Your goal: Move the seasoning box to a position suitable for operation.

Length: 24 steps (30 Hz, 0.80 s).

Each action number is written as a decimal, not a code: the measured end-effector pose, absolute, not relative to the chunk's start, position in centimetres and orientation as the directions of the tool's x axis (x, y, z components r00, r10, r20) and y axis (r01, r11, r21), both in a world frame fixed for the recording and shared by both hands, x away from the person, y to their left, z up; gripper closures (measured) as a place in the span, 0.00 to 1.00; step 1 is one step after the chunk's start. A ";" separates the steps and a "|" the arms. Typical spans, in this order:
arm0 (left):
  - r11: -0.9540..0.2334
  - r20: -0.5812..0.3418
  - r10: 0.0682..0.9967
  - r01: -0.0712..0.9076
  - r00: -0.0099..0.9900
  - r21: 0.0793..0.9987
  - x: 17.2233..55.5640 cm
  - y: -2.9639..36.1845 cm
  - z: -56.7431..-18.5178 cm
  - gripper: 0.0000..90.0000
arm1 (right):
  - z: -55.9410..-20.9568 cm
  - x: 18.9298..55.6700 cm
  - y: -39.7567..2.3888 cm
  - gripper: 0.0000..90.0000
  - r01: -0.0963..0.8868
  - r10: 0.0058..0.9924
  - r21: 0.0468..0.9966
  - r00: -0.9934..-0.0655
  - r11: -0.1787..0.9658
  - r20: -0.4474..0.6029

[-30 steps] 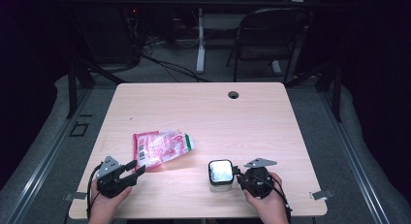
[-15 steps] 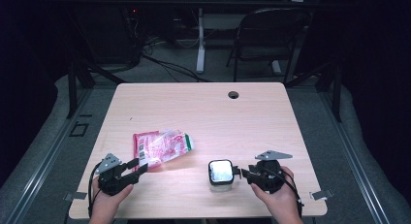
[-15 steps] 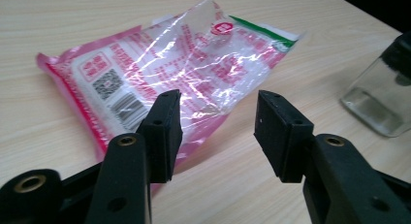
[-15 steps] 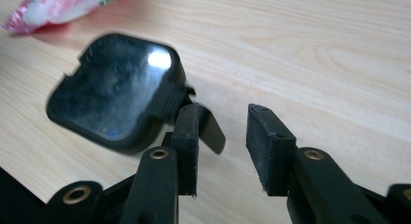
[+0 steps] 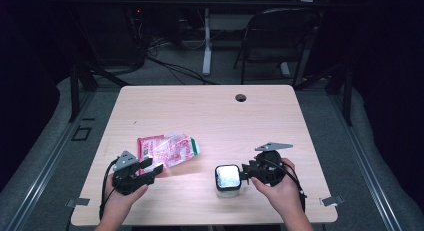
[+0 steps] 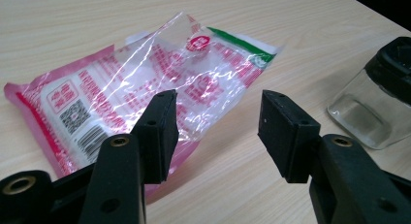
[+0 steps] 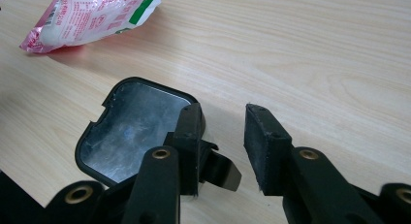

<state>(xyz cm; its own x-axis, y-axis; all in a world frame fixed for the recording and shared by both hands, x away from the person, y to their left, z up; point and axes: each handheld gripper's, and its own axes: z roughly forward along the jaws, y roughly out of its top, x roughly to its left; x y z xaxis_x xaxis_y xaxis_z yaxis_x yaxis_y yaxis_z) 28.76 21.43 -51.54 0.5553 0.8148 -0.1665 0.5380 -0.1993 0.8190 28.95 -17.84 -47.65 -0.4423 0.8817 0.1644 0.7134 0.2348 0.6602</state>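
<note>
Early stage: left tongs point(image 6: 218, 132) released just short of the pouch point(image 6: 145, 83); right tongs point(image 7: 220, 146) released beside the still-lidded jar point(image 7: 131, 127)

The left claw point(image 5: 150, 169) now sits a little further from the pink snack packet point(image 5: 167, 150) than a second ago, toward the near-left of the surface; its jaws have just been opening, with nothing between them. The right claw point(image 5: 246, 171) is higher and drawn back from the black-lidded glass jar point(image 5: 228, 178), its jaws wider than a second ago, then closing slightly, gripping nothing.
</note>
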 end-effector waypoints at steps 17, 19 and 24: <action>-0.343 -0.145 0.712 0.522 0.686 0.781 28.3 15.0 -51.0 0.78 | -48.1 28.6 -17.9 0.86 0.750 0.881 0.632 -0.417 0.195 0.224; -0.361 -0.144 0.696 0.515 0.704 0.777 28.2 14.1 -51.2 0.82 | -48.3 28.6 -18.1 0.86 0.750 0.876 0.636 -0.418 0.182 0.242; -0.403 -0.141 0.654 0.500 0.743 0.766 27.7 12.2 -51.7 0.90 | -48.6 28.7 -18.2 0.88 0.762 0.872 0.624 -0.412 0.172 0.263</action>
